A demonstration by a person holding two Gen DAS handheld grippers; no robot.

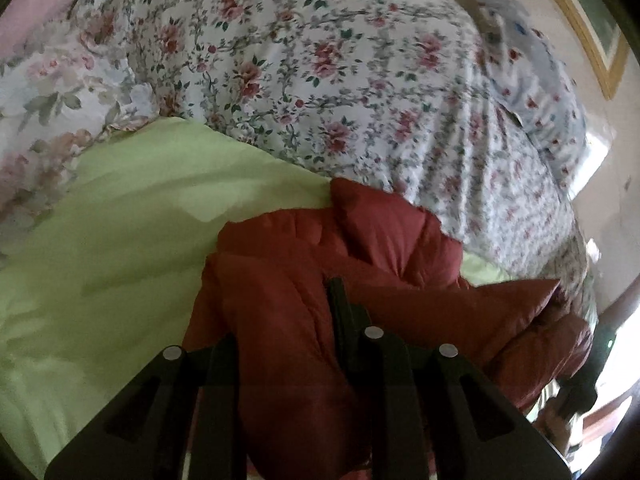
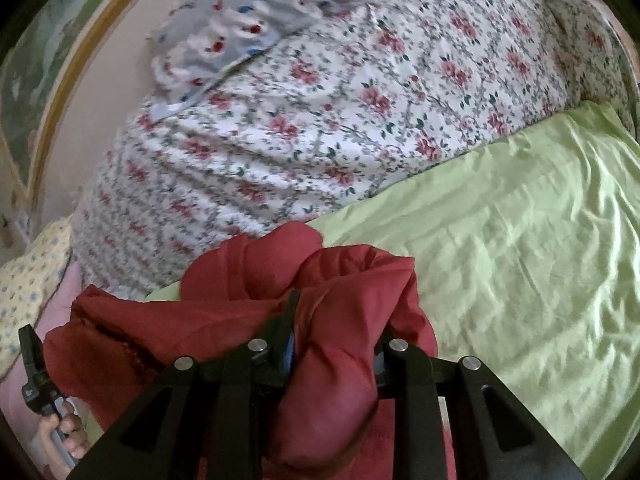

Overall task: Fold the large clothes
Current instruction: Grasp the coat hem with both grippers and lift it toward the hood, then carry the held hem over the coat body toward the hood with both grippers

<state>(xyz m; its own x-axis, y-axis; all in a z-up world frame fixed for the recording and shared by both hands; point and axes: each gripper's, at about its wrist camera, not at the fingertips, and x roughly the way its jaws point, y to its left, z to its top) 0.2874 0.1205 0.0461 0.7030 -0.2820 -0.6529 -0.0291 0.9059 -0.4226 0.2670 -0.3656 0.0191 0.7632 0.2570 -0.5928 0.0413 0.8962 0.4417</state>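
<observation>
A dark red padded jacket (image 1: 304, 280) is bunched up over a light green sheet (image 1: 112, 248). My left gripper (image 1: 288, 320) is shut on the red jacket; thick fabric fills the space between its fingers and hides the left fingertip. In the right wrist view the same red jacket (image 2: 344, 280) bulges through my right gripper (image 2: 336, 316), which is shut on it; one dark finger (image 2: 286, 320) shows at the left of the fabric, the other is buried. The left gripper (image 2: 34, 364) and the hand holding it show at the lower left edge.
A big quilt with red flowers (image 1: 320, 72) is heaped behind the jacket, also in the right wrist view (image 2: 320, 120). A blue patterned pillow (image 2: 256, 20) lies on top of it. A framed picture (image 1: 588, 20) hangs on the wall. The green sheet (image 2: 520, 240) stretches to the right.
</observation>
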